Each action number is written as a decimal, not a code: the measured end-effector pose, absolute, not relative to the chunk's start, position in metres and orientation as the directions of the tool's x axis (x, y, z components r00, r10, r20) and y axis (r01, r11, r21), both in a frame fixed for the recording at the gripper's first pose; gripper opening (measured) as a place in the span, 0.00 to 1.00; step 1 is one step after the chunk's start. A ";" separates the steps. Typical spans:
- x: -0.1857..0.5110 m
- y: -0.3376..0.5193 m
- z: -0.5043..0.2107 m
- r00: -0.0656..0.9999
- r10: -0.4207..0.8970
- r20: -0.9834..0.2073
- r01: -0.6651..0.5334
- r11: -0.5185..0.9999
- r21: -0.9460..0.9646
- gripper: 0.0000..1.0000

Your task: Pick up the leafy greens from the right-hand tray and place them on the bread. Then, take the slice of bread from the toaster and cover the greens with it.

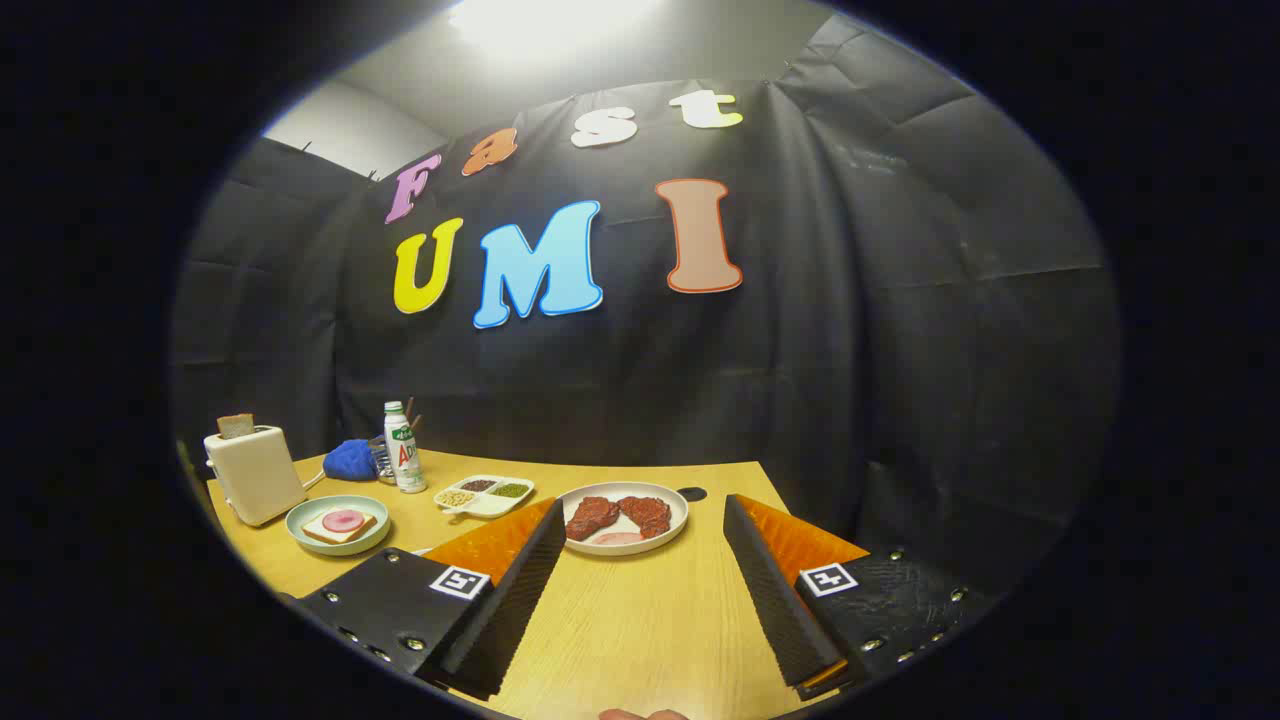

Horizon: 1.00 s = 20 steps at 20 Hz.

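Toaster (254,474), bread slice (235,425) upright in slot; plate (306,516) with bread (340,526), pink slice on top; bottle (403,448); divided dish (484,495); white tray (590,543), dark red leafy greens (620,516) just beyond gripper (643,600). Jaws wide, empty. Advise: descend straight over greens, close around middle.

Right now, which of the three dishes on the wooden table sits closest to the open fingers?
The round white plate with dark red leafy pieces, just ahead of the open gripper; the pale green bread plate and white divided tray lie beyond.
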<state>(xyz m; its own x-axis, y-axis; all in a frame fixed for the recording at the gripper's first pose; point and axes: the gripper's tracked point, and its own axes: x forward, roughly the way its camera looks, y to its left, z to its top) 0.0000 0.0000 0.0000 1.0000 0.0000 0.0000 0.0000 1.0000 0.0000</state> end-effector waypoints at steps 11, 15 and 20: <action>-0.013 0.075 -0.029 0.984 0.117 -0.134 -0.129 0.988 -0.087 0.97; -0.007 0.093 -0.039 0.973 0.154 -0.173 -0.170 0.982 -0.084 0.97; 0.001 0.115 -0.069 0.937 0.219 -0.274 -0.234 0.972 -0.023 0.97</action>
